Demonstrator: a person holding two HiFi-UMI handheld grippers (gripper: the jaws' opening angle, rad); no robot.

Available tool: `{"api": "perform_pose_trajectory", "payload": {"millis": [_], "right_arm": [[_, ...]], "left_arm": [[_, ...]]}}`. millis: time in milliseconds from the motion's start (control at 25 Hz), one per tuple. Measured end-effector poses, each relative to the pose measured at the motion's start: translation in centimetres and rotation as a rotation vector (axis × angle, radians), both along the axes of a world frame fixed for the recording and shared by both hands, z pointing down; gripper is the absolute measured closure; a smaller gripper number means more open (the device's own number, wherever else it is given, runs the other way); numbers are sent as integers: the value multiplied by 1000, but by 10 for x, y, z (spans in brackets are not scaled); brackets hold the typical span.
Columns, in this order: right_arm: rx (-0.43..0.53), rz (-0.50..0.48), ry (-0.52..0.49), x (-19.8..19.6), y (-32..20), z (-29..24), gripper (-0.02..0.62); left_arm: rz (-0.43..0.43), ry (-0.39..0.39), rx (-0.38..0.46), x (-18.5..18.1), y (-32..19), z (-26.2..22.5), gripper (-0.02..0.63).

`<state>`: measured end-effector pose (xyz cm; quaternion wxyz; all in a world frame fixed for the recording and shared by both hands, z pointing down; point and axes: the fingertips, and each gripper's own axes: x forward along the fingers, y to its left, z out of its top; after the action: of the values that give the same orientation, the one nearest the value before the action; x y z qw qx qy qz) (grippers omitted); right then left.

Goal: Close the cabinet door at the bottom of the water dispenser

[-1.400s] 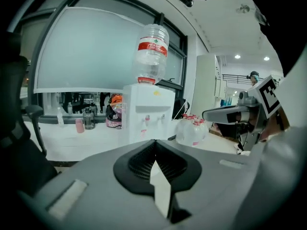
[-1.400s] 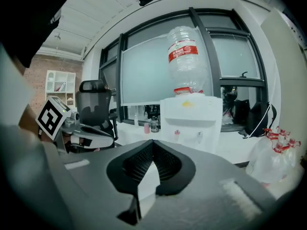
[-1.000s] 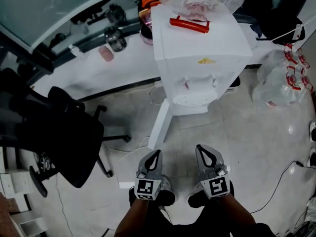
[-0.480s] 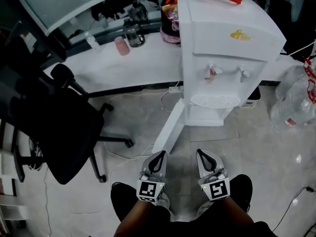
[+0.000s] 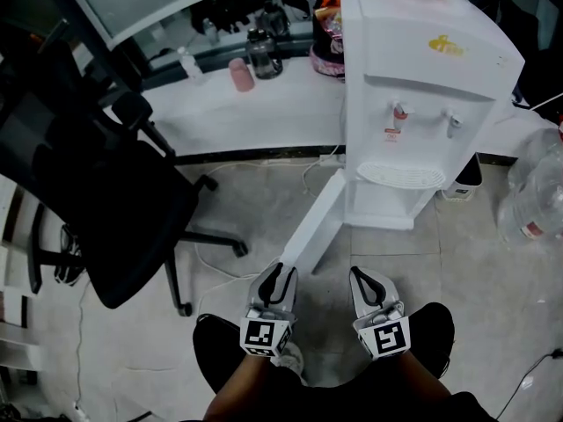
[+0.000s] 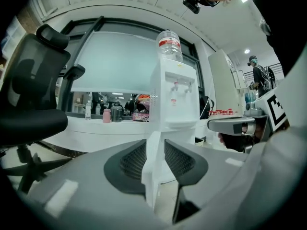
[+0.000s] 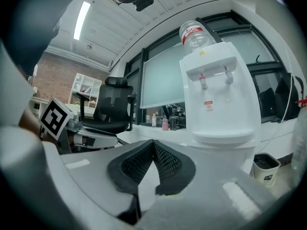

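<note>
The left gripper (image 5: 279,276) jaws have just been opening to a narrow gap that lines up with the free edge of the open cabinet door (image 5: 317,222) without clamping it, while the right gripper (image 5: 362,280) is pinched together, so the closing push is probably next.

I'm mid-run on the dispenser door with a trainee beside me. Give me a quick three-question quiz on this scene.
1. True or false: the cabinet door at the bottom of the water dispenser is already shut.
2. What stands left of the open door in the head view? A. a black office chair B. a ladder C. a refrigerator
3. Which tool has its jaws apart?
Key: 1 false, it swings out toward the person. 2 A. 3 the left tool; its jaws have just been opening, and the door's edge shows through the gap, ungripped. The right tool is shut.
</note>
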<state>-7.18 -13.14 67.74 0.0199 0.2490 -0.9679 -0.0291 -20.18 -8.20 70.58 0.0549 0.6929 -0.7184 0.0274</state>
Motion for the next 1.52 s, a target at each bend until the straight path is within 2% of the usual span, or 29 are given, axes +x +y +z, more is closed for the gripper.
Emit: {"api": "perform_pose_trajectory", "payload": {"millis": [120,320,480,800,1000,1160,1240,1520], "right_arm": [[23,-22,-2,-3,5,-2,591],[34,-13,-10,3,4,-5,591],[26,4,-9,12,0,-2,591],[-1,59,-3,29,-11,6,591],[29,56,-6,29,-17,1,591],[1,90,10,33,-25,5,591],[20,92,0,33,-29,1,591],[26,110,13,38,-34,6,591]], "left_arm": [[-24,16,-15,-7,1,6,391],[-55,18,-88,-11,-9,29,309],[-42,46,-148,-11,-19,49,255],[-20,58,-186,-10,-31,69,248],[-18,59,-182,-7,-35,71,239],[-14,66,-184,-6,-36,71,239],[-6,60,-181,-2,-36,71,241],[116,41,-208,39,-30,81,241]]}}
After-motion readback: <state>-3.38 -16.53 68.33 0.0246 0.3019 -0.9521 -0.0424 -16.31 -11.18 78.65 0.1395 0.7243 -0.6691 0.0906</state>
